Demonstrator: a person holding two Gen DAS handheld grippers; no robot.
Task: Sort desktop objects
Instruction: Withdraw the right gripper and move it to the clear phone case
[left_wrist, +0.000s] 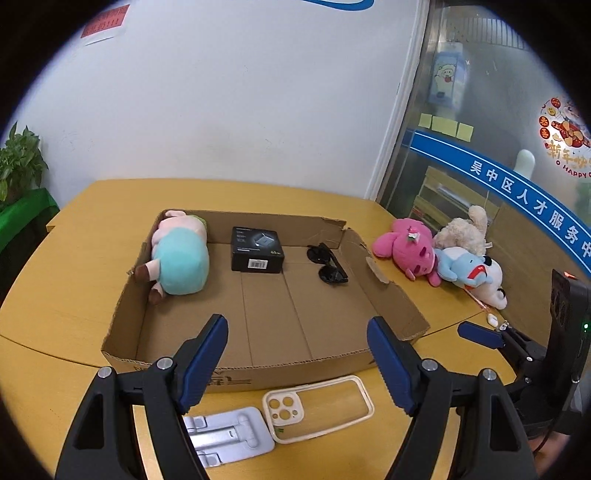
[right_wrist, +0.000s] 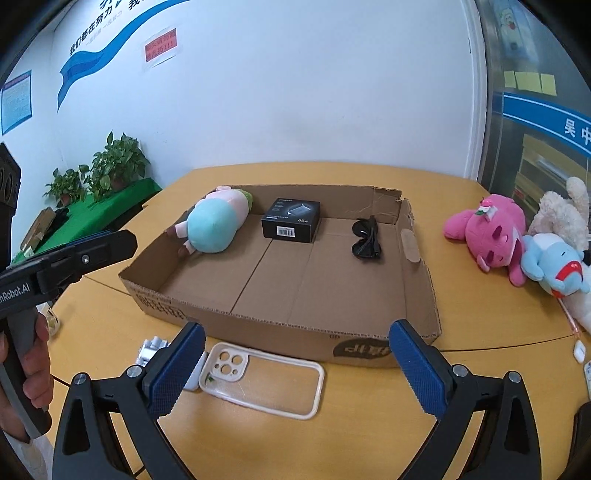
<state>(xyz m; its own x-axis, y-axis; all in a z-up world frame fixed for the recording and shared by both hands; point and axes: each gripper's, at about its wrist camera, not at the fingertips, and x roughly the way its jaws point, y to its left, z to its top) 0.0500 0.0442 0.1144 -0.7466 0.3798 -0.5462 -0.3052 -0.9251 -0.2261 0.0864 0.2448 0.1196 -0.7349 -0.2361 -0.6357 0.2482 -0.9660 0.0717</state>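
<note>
Left wrist view: your left gripper (left_wrist: 297, 363) and right gripper (right_wrist: 295, 365) gape wide, holding nothing. The box (left_wrist: 236, 373) holds a plush (left_wrist: 177, 258), charger (left_wrist: 256, 249) and sunglasses (left_wrist: 328, 262) (apparently sorted). You still have the case (left_wrist: 317, 406), stand (left_wrist: 229, 435) and toys (left_wrist: 436, 254) on the table (left_wrist: 74, 314).

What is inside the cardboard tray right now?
In the cardboard tray: a plush pig at the left, a black box in the middle, black sunglasses at the right. Anything under the pig is hidden.
</note>
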